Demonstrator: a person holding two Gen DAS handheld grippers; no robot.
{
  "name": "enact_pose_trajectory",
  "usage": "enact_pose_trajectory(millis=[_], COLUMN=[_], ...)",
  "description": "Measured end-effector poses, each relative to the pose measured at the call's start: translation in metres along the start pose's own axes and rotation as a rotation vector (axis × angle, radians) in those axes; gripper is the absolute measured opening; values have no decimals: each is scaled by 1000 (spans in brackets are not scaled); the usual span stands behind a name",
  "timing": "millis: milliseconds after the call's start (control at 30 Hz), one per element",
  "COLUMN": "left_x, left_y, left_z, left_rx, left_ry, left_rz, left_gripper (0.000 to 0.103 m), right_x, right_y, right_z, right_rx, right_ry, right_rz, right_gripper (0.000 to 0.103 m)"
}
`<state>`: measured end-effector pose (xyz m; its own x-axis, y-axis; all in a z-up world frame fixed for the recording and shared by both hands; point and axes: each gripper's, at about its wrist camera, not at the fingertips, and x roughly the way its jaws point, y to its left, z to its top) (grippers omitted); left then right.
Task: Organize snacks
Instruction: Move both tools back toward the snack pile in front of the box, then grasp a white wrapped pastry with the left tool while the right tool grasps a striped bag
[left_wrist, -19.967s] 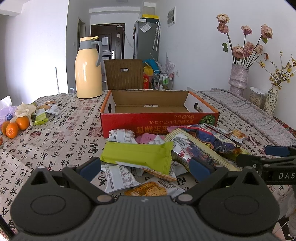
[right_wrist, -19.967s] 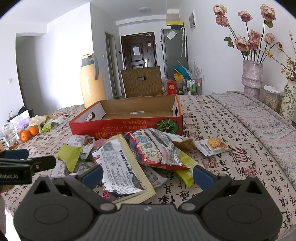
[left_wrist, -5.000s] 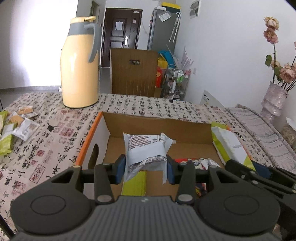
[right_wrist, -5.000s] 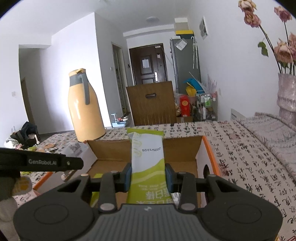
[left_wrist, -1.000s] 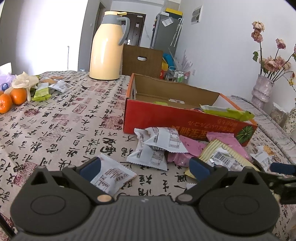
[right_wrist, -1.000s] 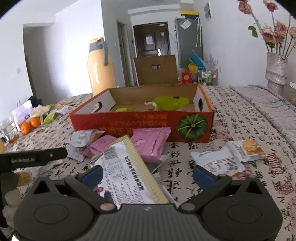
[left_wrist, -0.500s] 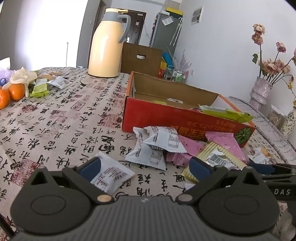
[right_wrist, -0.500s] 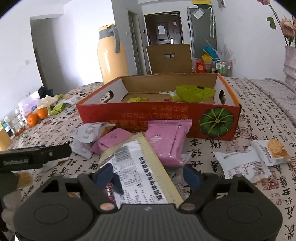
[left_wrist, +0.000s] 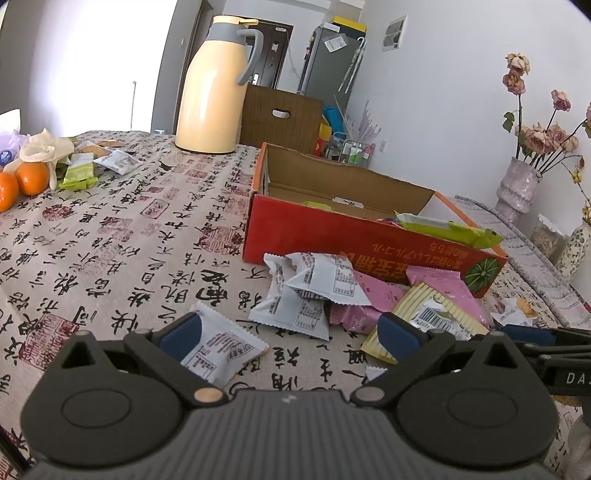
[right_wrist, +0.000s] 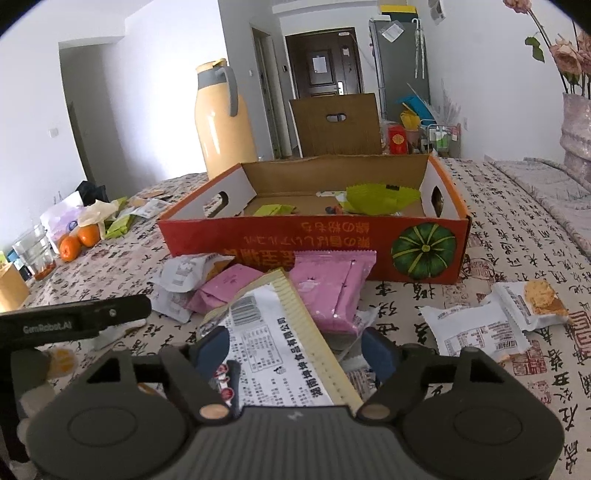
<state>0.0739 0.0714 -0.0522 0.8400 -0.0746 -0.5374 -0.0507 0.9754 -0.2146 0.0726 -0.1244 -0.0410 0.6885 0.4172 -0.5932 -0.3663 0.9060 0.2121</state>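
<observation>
— Since it is only a thin sheet of film, how will that large flat snack packet with the white printed label and ribbed cream edge (right_wrist: 273, 343) handle?

— Lightly, I'd judge; limp and a little slick, so it may droop or slide; the stiff sealed cream edge looks the best place to pinch, across the short width. It lies on the calligraphy-print tablecloth (left_wrist: 110, 240), in front of the red cardboard box with the pumpkin picture (right_wrist: 295, 236), partly over a pink foil packet (right_wrist: 328, 288).

— And the right tongs?

— The right gripper (right_wrist: 295, 349) has the packet between its blue pads, jaws roughly three-quarters open; the near pad looks to touch it; on the far side I cannot tell whether the pad presses.

— The left?

— The left gripper (left_wrist: 288, 328) stands fully spread and holds nothing; a small white sachet (left_wrist: 221, 350) lies just beside one pad.

— What has changed?

— A second ago the right jaws stood at their widest, the packet lying loose below them; they have since narrowed about it and come nearer the box. Twenty seconds back the box was empty and the heap larger; now a lime-green wrapper (right_wrist: 380, 199) lies inside.
</observation>
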Motion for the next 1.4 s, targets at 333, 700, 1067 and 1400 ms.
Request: enact_pose_trajectory(millis=[333,700,1067,1400], left_x=[0,-5,-23,11], left_y=[1,1,10,21], left_z=[0,2,15,13], left_rx=[-3,-8,77,241], left_ry=[1,7,4,171], left_rz=[-7,-3,64,141], left_gripper=[103,103,103,103], right_x=[17,7,-41,-59], right_y=[24,40,27,-8], right_z=[-3,-12,-9,-9], right_rx=[-136,-271,-178,-66], right_ry=[52,39,-117,-174], right_rz=[-7,-54,-47,-114], right_gripper=[84,38,37,37])
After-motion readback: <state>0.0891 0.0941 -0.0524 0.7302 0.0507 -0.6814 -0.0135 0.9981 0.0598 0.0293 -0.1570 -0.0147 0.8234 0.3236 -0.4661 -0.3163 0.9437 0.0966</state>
